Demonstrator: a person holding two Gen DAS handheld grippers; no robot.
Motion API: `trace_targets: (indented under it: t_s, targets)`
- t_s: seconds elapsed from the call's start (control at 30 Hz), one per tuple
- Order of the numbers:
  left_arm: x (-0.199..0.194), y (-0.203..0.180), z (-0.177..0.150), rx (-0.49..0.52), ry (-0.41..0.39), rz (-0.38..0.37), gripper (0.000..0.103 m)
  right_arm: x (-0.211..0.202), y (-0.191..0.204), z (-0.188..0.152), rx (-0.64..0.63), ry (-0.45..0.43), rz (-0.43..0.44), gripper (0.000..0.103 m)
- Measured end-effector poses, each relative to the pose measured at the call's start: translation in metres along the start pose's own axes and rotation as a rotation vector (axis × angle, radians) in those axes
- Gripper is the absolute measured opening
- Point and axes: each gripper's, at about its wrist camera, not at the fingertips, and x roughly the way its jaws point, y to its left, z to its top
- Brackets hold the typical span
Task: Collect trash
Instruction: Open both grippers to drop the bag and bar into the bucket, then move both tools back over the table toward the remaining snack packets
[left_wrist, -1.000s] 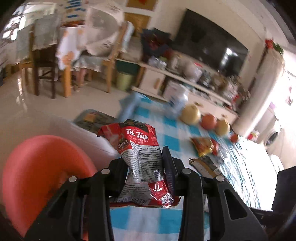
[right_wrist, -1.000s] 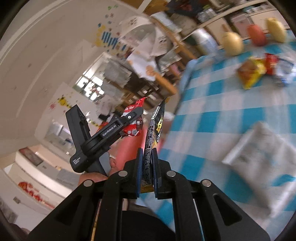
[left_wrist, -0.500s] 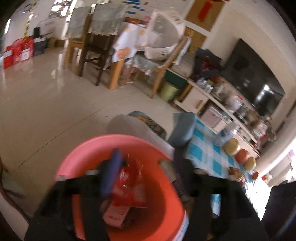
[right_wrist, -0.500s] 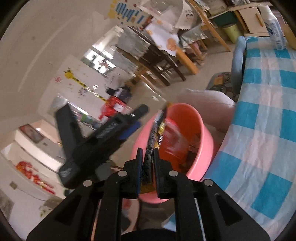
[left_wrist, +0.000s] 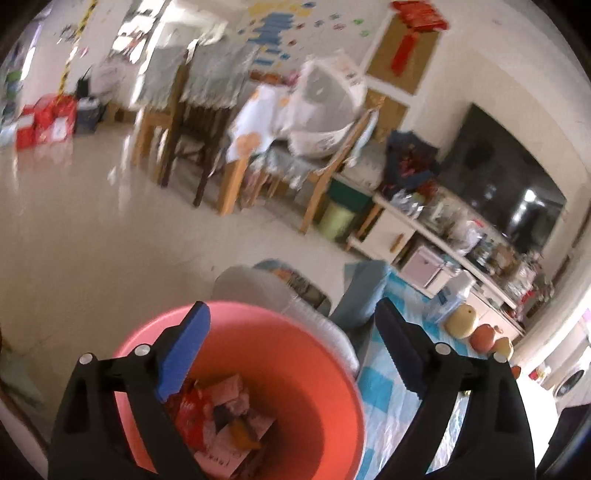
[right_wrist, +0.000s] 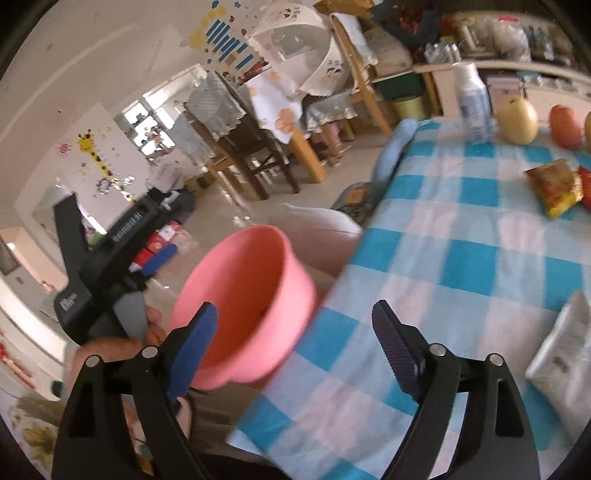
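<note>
Both my tools are spread wide and hold nothing: the left tool (left_wrist: 291, 332) hangs right over the pink bucket (left_wrist: 314, 354), and the right tool (right_wrist: 291, 325) sits just beside that bucket's rim, at the edge of the checked surface (right_wrist: 461, 266). Wrappers (left_wrist: 221, 413) lie in a heap at the bottom of the bucket, so I judge the drop is done and I am at the turn between one load and the next.

More trash waits on the surface: an orange-yellow snack packet (right_wrist: 554, 184) near the far side, with something red touching it at the frame edge, and a pale crumpled bag (right_wrist: 565, 354) close by on my right. The next move calls for swinging back over the surface and bringing one tool down flat on a packet (the pale bag looks the shorter reach).

The red thing is cut off, so I cannot say what it is. The bucket's inside is mostly hidden from the right wrist view, and the wrappers are too blurred to read. The fruit (right_wrist: 517, 118) and the bottle (right_wrist: 471, 99) I would leave alone.
</note>
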Motion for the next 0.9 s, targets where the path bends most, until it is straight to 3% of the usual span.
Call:
trace_targets:
  t_s: [0.23,0.43,0.9]
  targets:
    - [-0.006,-0.040,-0.012,0.150,-0.094,-0.110,0.093,-0.017,-0.012,-0.011,-0.086,-0.050,-0.097,0.094]
    - [0.001,-0.063,-0.020,0.184,-0.020,-0.155,0.093,-0.039,-0.021,-0.020,-0.151,-0.120,-0.197,0.098]
    - [0.008,-0.114,-0.049,0.303,0.090,-0.283,0.093,-0.072,-0.054,-0.030,-0.158,-0.119,-0.292,0.098]
